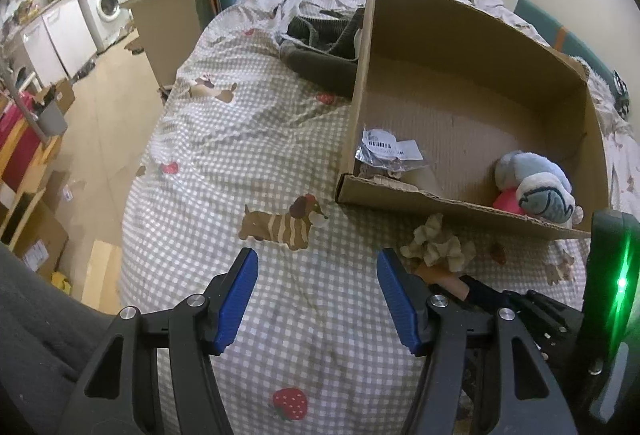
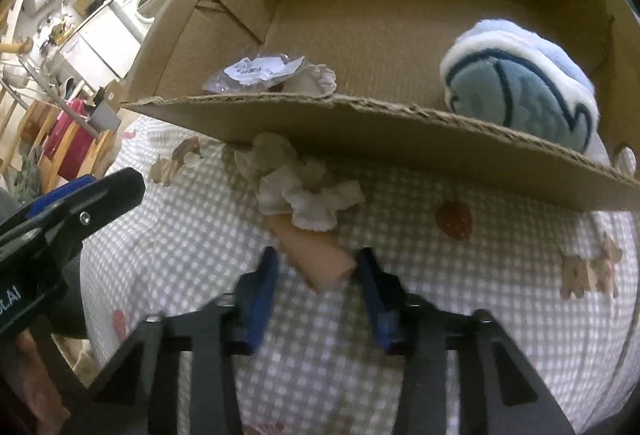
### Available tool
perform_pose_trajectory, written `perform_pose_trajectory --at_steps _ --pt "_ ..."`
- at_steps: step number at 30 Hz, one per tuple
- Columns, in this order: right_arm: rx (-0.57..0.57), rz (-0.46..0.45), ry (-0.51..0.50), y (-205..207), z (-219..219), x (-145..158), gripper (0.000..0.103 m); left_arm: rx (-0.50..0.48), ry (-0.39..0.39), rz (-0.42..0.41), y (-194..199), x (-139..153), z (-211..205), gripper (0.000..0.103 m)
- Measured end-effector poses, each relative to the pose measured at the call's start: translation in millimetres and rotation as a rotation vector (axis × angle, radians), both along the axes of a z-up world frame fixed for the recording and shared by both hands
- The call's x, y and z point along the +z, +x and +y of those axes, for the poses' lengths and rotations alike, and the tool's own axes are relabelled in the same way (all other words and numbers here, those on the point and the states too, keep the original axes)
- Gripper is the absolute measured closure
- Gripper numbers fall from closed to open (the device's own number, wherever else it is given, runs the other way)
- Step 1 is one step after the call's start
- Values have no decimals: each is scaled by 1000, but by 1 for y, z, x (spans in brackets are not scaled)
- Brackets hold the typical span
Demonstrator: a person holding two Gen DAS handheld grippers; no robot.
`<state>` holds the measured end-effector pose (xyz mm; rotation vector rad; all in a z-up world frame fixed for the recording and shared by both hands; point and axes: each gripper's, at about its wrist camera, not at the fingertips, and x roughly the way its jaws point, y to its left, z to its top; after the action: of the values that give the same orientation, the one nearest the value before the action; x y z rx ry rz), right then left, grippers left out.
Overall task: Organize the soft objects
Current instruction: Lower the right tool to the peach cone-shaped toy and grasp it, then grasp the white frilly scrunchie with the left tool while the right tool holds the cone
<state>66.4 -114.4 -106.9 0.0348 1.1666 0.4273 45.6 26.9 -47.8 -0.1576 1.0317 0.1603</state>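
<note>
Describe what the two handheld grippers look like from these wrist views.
Both share one design: the left gripper and right gripper have black angular plastic linkage arms with triangular cut-outs, silver pivot bolts, and ribbed blue pads. A black housing with a glowing green light strip stands beside the left one. White lettering marks the left gripper's body in the right wrist view.

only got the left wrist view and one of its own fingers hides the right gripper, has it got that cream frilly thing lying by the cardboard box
Observer: Looks so. The right gripper has its blue pads on either side of the cream frilly soft toy with a peach stem, and both seem to touch the stem.
Operator: where on the stem
Observer: Near its free end. The frills are ahead of the fingertips, clear of the pads.
Operator: is it lifted
Observer: Not as far as I can see. The frills lie on the checked bed cover, against the foot of the brown cardboard box.
</note>
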Motion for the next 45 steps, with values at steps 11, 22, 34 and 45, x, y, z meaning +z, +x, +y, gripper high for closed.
perform_pose_trajectory --at_steps 11,22,34,45 --pt "7 35 35 -12 -10 12 97 -43 -22 21 8 -6 -8 44" --pt "-158 32 25 -37 -64 43 97 -204 -93 53 29 -18 -50 44" --pt "-252 60 3 -33 -85 30 97 -324 -147 163 59 -63 -82 77" --pt "-253 45 21 -31 -85 32 97 -303 -143 145 45 -49 -64 88"
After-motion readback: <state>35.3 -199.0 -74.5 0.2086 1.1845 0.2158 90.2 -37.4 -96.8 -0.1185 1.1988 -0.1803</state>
